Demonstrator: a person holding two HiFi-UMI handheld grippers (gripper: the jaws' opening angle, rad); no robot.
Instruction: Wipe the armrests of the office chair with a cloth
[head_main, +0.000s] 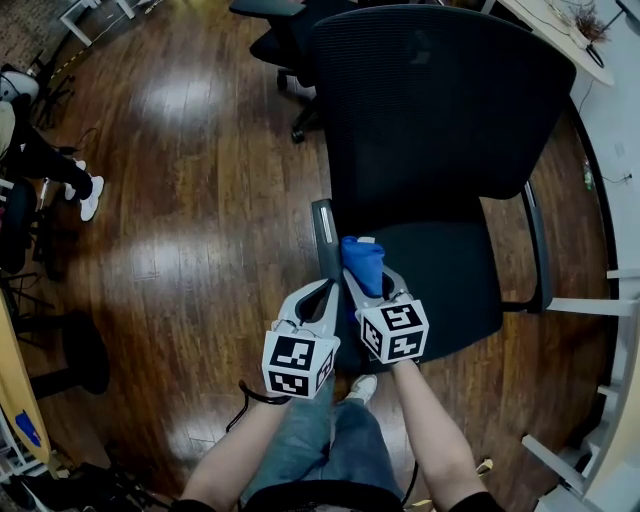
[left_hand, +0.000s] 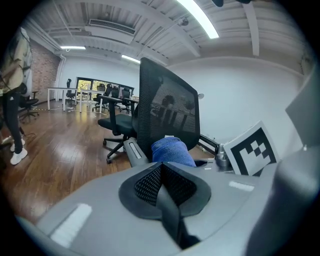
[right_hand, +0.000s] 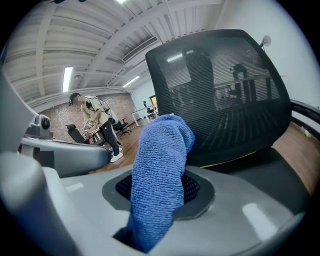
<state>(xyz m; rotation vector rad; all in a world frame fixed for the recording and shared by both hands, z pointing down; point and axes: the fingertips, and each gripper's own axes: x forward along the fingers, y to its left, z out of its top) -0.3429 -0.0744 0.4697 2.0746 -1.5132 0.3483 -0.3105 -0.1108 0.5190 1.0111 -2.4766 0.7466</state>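
Note:
A black mesh office chair (head_main: 440, 120) stands before me with two grey-topped armrests. The left armrest (head_main: 324, 240) runs toward me; the right armrest (head_main: 535, 245) is at the far side of the seat. My right gripper (head_main: 362, 272) is shut on a blue cloth (head_main: 362, 262), which sits just right of the left armrest, at the seat's left edge. In the right gripper view the blue cloth (right_hand: 160, 175) rises from between the jaws. My left gripper (head_main: 328, 290) is shut with nothing in it, close beside the right gripper, its tips at the near end of the left armrest (left_hand: 134, 151).
Dark wooden floor (head_main: 200, 200) surrounds the chair. A second office chair (head_main: 285, 45) stands behind it. A person's legs in white shoes (head_main: 88, 195) are at the far left. White table frames (head_main: 600, 300) and a wall line the right side.

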